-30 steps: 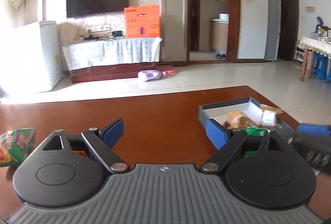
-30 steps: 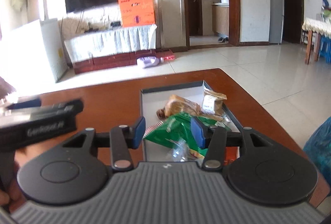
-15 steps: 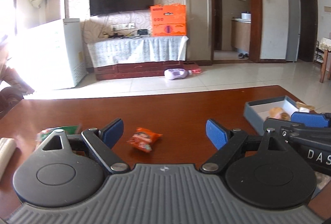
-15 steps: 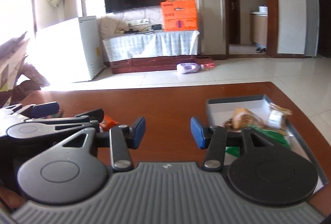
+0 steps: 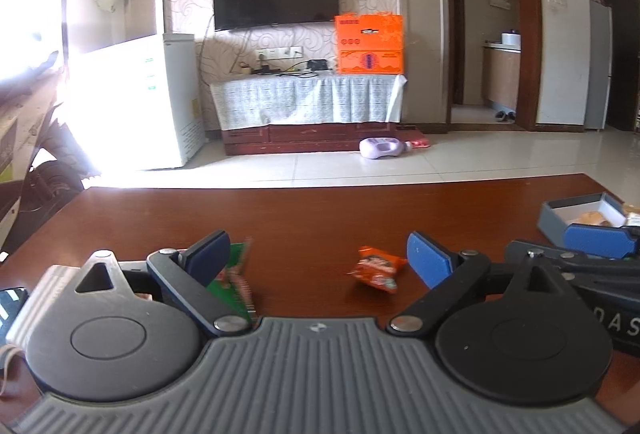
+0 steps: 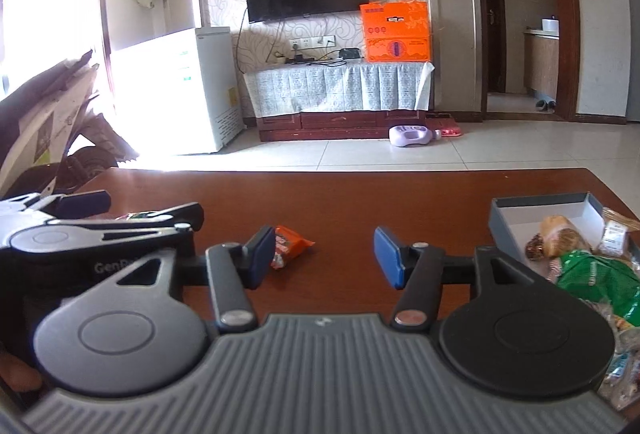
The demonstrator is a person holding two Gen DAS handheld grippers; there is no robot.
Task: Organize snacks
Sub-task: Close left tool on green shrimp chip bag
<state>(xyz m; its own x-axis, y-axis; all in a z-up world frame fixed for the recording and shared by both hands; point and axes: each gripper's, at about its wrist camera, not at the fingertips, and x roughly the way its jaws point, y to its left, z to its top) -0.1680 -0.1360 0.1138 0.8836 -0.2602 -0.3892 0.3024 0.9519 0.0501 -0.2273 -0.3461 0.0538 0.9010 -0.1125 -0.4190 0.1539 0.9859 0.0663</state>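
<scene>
Both claws gape wide, empty. The left claw (image 5: 318, 258) hovers over the worktop (image 5: 320, 218) near an orange packet (image 5: 376, 269). The right claw (image 6: 325, 254) hangs left of the snack box (image 6: 540, 203).

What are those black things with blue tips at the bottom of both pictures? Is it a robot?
No robot: a person holds two grabbing tools, each with a camera. One picture looks along the left gripper, the other along the right gripper. The blue tips are their fingers, spread open and holding nothing. On the brown table lie an orange snack packet and a green packet. The grey box at the right already holds snacks.
</scene>
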